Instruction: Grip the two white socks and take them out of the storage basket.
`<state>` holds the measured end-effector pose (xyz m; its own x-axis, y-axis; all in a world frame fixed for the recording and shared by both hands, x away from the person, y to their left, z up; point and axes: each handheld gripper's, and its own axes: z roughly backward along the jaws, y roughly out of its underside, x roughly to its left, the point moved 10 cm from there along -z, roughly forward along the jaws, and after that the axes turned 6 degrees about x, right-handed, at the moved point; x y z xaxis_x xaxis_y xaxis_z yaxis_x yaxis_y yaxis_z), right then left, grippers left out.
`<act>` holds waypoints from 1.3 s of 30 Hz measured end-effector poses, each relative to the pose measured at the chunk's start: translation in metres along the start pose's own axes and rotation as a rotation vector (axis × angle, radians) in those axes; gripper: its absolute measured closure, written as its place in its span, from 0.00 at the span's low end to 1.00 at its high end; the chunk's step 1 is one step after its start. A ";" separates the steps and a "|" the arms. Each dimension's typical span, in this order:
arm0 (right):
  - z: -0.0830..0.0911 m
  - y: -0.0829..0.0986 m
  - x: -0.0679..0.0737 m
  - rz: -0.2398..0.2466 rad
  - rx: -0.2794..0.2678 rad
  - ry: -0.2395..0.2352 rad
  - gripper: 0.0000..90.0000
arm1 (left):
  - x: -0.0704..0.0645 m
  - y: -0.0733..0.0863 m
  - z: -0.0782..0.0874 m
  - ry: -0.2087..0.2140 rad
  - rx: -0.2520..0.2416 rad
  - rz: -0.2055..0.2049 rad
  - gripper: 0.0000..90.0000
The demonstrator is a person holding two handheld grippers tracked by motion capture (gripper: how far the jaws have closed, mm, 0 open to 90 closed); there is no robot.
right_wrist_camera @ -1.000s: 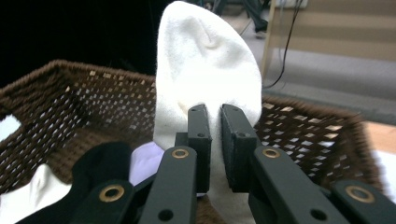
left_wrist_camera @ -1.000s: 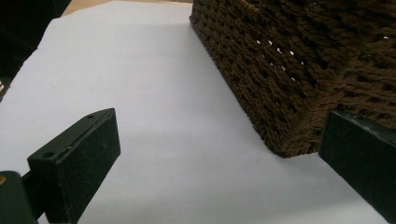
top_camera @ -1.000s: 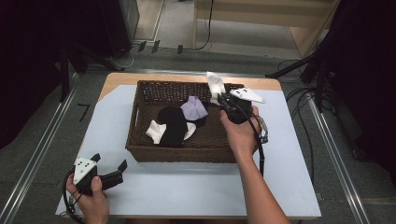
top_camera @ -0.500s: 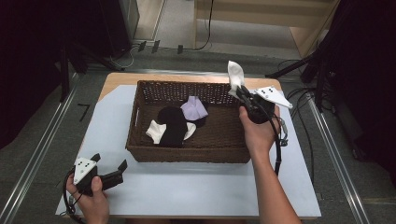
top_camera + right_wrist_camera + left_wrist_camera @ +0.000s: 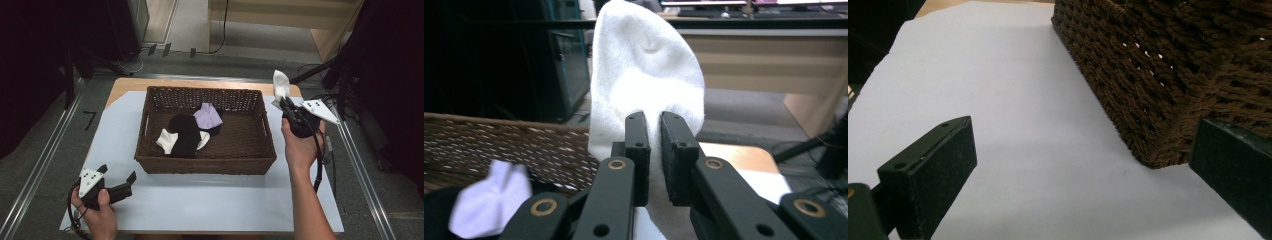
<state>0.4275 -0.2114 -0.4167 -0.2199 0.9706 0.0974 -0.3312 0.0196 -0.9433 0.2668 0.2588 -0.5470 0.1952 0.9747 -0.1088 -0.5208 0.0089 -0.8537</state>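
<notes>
High view, surface (image 5: pixel 210 200): white sheet carrying a brown woven basket (image 5: pixel 150 160).
Basket contents: black sock (image 5: pixel 184 135), lilac sock (image 5: pixel 209 116), a white one (image 5: pixel 165 141).
Step in hand: a white sock (image 5: pixel 280 85), clamped in the right tool (image 5: pixel 286 104), hangs outside the basket's right rim, above the surface.
Next move: probably lowering it onto free surface, then releasing.
Left tool (image 5: pixel 117 176): spread apart, holding nothing, near the basket's front-left corner.
Writing: none readable.

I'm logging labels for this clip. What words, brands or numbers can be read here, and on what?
None can be read.
The white sock in the right gripper, the basket, the socks in it and the left gripper bear no print.
</notes>
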 end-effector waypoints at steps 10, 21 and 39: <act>0.003 0.045 -0.053 -0.031 0.076 0.090 0.92 | 0.000 0.000 0.000 0.000 -0.002 -0.001 0.00; 0.003 0.104 -0.089 -0.063 0.183 0.154 0.92 | 0.000 0.000 0.000 -0.002 -0.001 -0.003 0.00; 0.022 0.038 -0.035 -0.053 0.065 0.068 0.60 | 0.000 0.000 0.000 -0.003 -0.002 -0.005 0.00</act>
<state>0.4027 -0.2497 -0.4494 -0.1385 0.9827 0.1229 -0.4000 0.0580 -0.9147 0.2665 0.2588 -0.5468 0.1950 0.9754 -0.1031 -0.5185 0.0133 -0.8549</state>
